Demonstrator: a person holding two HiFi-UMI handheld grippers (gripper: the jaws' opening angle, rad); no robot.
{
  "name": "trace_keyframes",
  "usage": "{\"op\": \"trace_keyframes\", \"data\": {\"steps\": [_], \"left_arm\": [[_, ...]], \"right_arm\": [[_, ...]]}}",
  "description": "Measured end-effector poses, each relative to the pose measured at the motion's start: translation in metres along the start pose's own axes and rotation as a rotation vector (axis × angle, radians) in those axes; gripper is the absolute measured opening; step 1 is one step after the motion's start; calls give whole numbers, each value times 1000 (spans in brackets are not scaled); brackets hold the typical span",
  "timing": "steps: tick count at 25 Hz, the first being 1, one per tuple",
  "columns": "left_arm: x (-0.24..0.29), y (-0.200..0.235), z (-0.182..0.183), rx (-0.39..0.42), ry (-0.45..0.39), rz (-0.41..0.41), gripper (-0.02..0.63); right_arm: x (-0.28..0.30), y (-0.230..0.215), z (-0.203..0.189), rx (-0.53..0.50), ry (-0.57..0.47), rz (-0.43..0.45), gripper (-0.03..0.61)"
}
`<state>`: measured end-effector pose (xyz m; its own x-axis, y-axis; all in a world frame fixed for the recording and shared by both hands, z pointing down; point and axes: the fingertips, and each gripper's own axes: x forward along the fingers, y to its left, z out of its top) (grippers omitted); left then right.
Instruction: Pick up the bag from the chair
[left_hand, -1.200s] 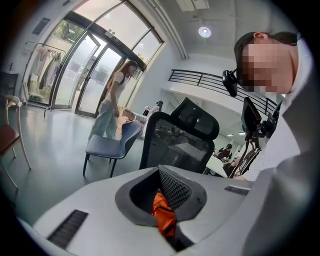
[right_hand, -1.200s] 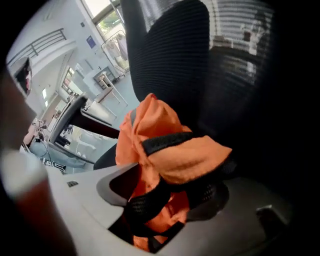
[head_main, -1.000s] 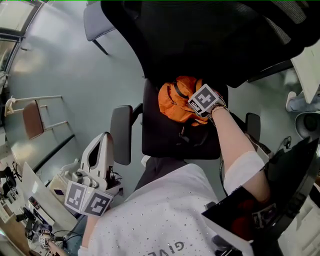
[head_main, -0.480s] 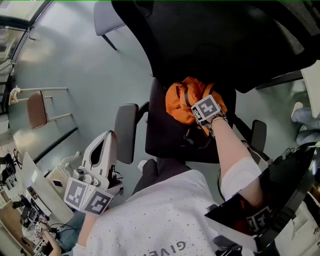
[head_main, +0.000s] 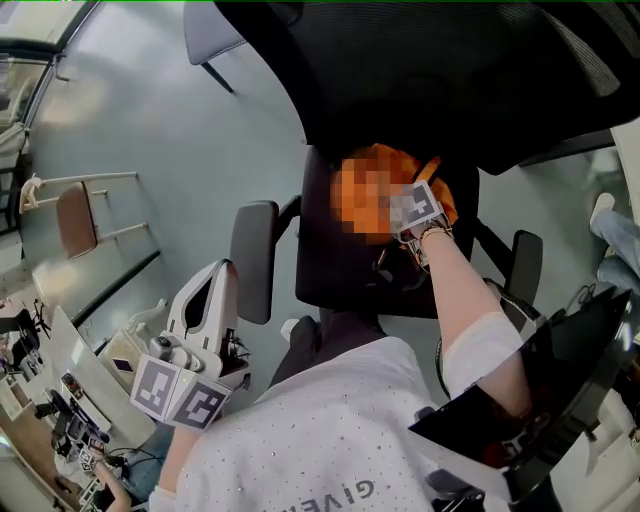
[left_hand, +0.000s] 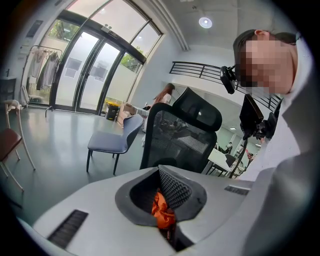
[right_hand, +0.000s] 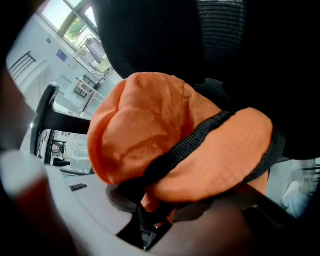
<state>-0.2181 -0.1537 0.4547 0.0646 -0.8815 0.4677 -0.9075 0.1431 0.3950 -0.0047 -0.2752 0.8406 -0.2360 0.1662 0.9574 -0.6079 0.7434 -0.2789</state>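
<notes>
A: Bag?
B: Orange bag (right_hand: 145, 120) lies on the office chair (head_main: 335, 275) seat, far end by the backrest.
A: Grippers?
B: Our right gripper (right_hand: 150, 212) just closed in, pinching fabric & black strap (right_hand: 200, 135). Left gripper (left_hand: 167, 222): jaws together, near left, well apart.

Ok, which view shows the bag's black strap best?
Right gripper view: the strap crosses the orange bag close up. Head view hides it under mosaic; left gripper view shows only an orange sliver.
</notes>
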Motion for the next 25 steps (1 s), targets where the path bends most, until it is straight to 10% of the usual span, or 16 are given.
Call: {"op": "trace_keyframes", "data": {"steps": [25], "left_arm": [[-80, -11, 53, -28, -242, -34, 0]], "right_arm": [[-103, 68, -18, 602, -404, 382, 41]]}}
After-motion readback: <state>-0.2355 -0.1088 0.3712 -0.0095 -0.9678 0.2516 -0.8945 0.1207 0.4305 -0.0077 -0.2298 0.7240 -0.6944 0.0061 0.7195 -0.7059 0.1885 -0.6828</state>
